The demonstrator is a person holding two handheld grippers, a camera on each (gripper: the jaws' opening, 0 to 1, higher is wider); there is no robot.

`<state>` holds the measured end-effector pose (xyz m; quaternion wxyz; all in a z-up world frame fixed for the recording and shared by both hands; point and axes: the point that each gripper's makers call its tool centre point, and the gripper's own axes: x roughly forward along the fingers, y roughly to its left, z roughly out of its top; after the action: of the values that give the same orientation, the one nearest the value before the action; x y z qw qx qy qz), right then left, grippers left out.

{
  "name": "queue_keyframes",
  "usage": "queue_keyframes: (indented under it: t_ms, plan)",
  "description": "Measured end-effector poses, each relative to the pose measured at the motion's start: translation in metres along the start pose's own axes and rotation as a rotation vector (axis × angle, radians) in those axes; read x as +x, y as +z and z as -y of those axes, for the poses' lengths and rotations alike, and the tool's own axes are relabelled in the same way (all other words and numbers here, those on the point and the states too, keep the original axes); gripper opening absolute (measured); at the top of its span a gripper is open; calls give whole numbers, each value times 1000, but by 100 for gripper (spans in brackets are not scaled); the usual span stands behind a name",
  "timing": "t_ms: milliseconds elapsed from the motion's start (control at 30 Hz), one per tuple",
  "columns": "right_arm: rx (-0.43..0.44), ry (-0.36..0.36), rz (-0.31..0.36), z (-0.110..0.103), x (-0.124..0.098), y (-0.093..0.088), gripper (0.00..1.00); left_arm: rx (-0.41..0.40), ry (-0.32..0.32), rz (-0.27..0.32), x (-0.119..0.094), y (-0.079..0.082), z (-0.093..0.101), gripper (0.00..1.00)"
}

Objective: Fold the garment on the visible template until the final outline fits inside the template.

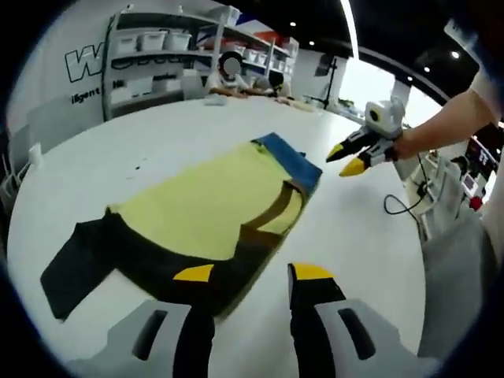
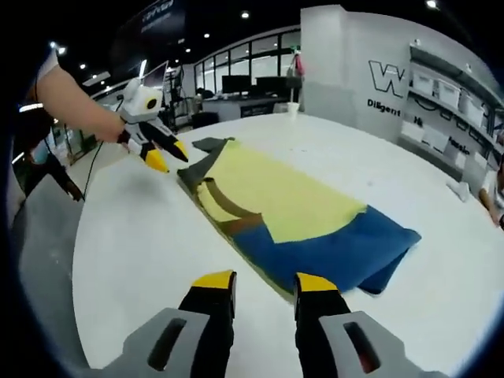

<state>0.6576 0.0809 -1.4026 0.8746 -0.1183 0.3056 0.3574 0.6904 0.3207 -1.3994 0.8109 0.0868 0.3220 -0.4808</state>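
In the left gripper view the left claw [image 1: 250, 276] hangs open and empty just above the near dark-blue end of the garment [image 1: 205, 213], apparently poised to take that edge for a fold. The garment, yellow in the middle with brown straps and a blue far end, lies flat on the white table [image 1: 165, 134] over what looks like a dark template [image 1: 268, 256] edging its side. Farther off, the right claw [image 1: 353, 159] hovers open beside the blue end, probably ready for the opposite edge.
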Motion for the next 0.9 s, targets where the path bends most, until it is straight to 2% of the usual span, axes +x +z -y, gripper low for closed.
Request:
queue_keyframes:
  t_ms: [433, 667, 833, 900]
  plan:
    - [-21, 50, -45, 4, 10, -13, 17, -26, -33, -48, 9, -4, -6, 21]
    - [-25, 49, -59, 13, 13, -16, 15, -20, -45, -70, 11, -6, -4, 16]
    - [-33, 58, -72, 16, 16, -18, 15, -14, -56, -86, 13, -8, -2, 17]
    - [-37, 62, -79, 17, 18, -19, 15, 8, -34, -102, 13, -11, -7, 21]
